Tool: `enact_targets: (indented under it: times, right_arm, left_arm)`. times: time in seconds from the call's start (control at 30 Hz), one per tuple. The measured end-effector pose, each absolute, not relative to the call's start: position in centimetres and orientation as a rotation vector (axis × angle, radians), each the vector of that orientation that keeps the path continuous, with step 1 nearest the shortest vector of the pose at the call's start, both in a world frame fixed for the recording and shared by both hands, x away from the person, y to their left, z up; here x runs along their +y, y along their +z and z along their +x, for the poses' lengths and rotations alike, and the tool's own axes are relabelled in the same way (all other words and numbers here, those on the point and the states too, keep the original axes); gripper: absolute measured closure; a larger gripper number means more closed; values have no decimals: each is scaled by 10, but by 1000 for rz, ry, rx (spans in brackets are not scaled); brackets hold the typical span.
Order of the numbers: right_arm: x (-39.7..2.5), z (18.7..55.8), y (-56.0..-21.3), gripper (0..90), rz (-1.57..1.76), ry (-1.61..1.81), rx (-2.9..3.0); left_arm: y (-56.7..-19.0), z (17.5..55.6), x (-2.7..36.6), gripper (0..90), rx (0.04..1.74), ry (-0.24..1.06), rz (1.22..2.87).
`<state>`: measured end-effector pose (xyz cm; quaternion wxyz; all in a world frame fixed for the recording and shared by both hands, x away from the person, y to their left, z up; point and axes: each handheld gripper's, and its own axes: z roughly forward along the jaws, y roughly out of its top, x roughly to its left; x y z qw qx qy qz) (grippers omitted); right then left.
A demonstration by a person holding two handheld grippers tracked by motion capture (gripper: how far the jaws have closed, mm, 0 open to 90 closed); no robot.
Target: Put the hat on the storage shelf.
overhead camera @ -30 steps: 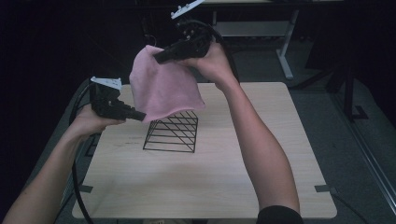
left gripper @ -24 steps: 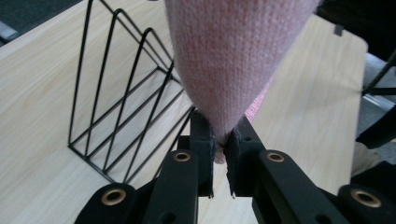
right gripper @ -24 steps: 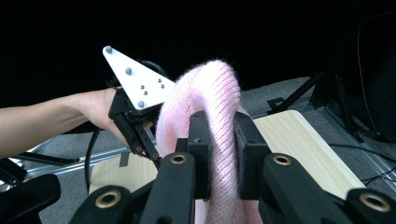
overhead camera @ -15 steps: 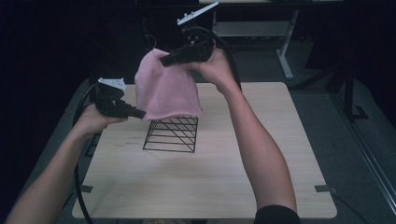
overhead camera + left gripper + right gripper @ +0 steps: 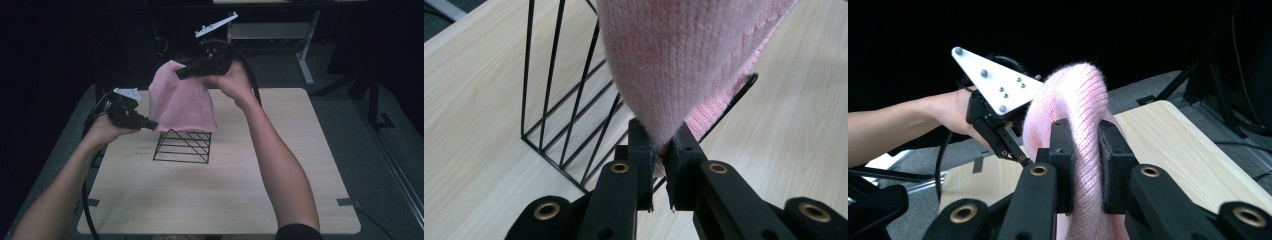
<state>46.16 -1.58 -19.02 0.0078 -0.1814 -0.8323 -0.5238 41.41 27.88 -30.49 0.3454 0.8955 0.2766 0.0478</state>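
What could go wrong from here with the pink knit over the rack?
1. The left gripper pinches only a thin corner of the pink knit; a pull might slip it free.
2. The cloth hangs against the wire rack; its ribbed hem could snag a wire.
3. The rack looks light and stands loose on the table, so a snag may tip or drag it.

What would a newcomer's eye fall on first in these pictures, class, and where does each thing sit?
First comes the pink knitted cloth, held up in the air above the middle of the wooden table. The right gripper is clamped on its top and the left gripper pinches its lower left edge. Under it stands a black wire rack, and the cloth's hem hangs at the rack's top.
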Motion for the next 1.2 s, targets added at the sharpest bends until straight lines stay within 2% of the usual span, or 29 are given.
enact_targets:
  times: [0.57, 1.2]
  right_arm:
    - [-4, 453, -214, 789, -520, -1606, -2570]
    - [3, 448, -254, 784, -513, -1510, -2577]
  left_arm:
    - [-325, 407, 296, 830, 780, 130, 2314]
    - [-358, 405, 301, 830, 823, 102, 2385]
